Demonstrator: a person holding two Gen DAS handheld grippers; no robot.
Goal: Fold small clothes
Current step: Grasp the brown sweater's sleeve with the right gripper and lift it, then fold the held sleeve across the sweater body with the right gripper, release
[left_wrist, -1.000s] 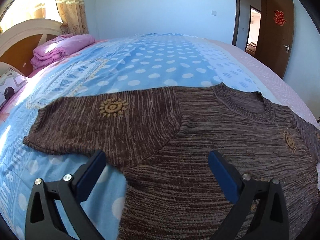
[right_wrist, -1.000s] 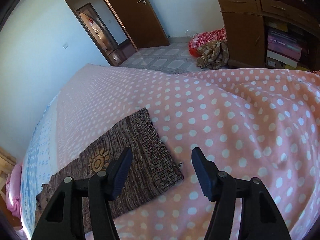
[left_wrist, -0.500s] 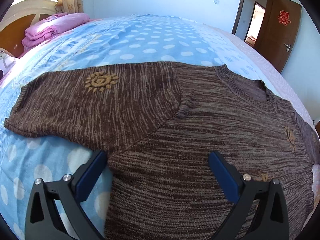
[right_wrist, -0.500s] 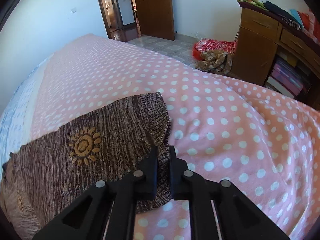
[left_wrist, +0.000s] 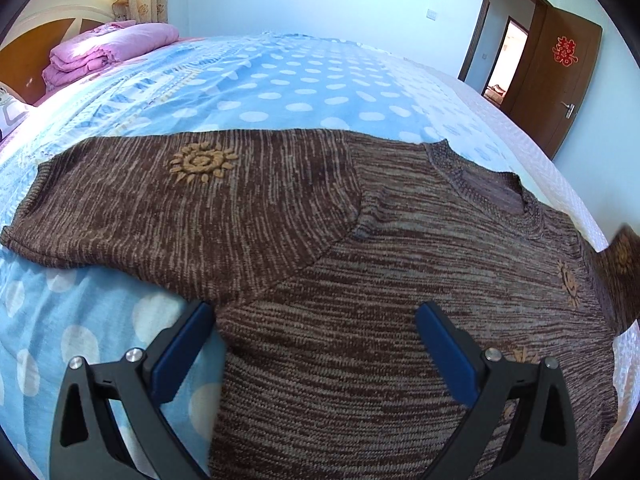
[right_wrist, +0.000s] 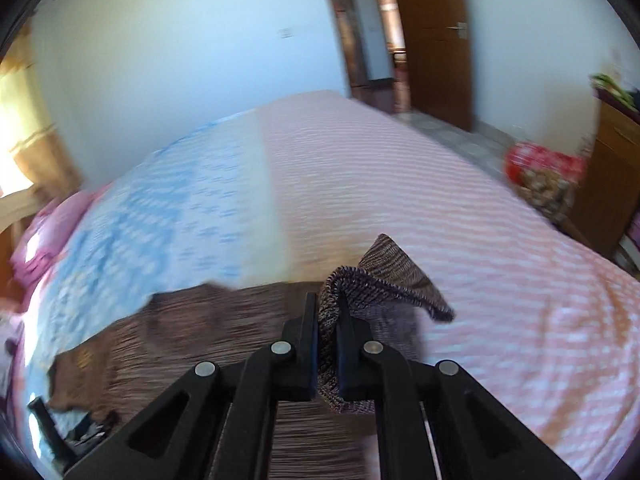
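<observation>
A brown knitted sweater [left_wrist: 360, 280] with tan sun motifs lies flat on the bed, one sleeve stretched to the left. My left gripper [left_wrist: 316, 344] hangs open just over the sweater near that sleeve's armpit, nothing between its blue pads. In the right wrist view my right gripper [right_wrist: 327, 312] is shut on the cuff of the other sleeve [right_wrist: 384, 276], which is lifted off the bed and curls over the fingers. The raised sleeve [left_wrist: 620, 256] shows at the right edge of the left wrist view. The sweater body [right_wrist: 208, 320] is blurred below.
The bed cover is blue with white dots [left_wrist: 280, 92] on one side and pink [right_wrist: 460, 216] on the other. A folded pink quilt [left_wrist: 104, 52] lies by the headboard. A wooden cabinet [right_wrist: 612, 184], clothes on the floor [right_wrist: 540, 176] and a brown door [left_wrist: 560, 80] stand beyond the bed.
My right gripper shut on the sleeve cuff, then lifted it and carried it over the sweater body. The left gripper stayed open over the sweater and only tilted a little.
</observation>
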